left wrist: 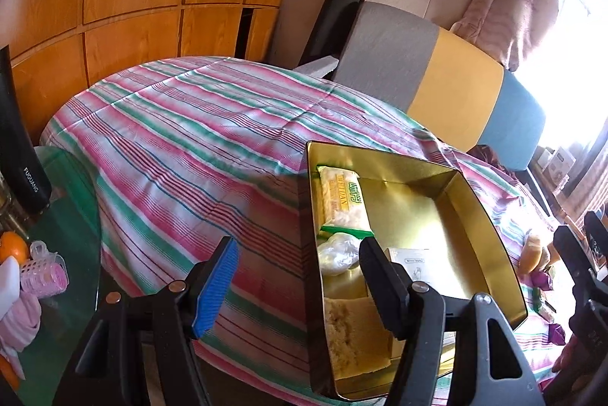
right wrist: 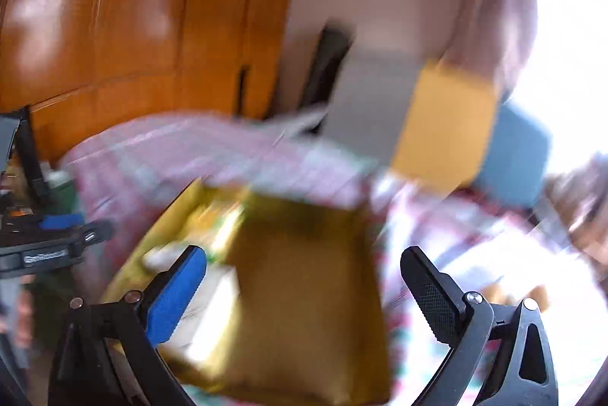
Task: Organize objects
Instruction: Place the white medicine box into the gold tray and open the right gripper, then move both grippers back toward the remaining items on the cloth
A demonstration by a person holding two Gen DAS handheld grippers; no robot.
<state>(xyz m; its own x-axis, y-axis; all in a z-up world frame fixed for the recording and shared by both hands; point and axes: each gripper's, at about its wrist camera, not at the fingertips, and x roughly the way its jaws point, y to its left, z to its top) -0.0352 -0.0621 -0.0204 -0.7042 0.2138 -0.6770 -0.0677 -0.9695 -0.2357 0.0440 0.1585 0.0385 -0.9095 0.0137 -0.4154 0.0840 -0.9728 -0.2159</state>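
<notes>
While the gold tin point(left wrist: 475, 212) is lying on the striped bedspread point(left wrist: 190, 140) with its long axis running away from you, your left claw point(left wrist: 300, 286) is straddling its near left wall, one finger outside, one inside; both claws are gaping and gripping nothing. Your right claw point(right wrist: 304, 292) is hovering over the tin's bare right half, in a blurred view. Contents lying along the left side: wafer packet point(left wrist: 344, 197), clear-wrapped lump point(left wrist: 336, 254), small white box point(left wrist: 416, 263), yellow cake slab point(left wrist: 353, 337). Loose snacks point(left wrist: 535, 254) are waiting right of the tin, likely nearer your right claw.
</notes>
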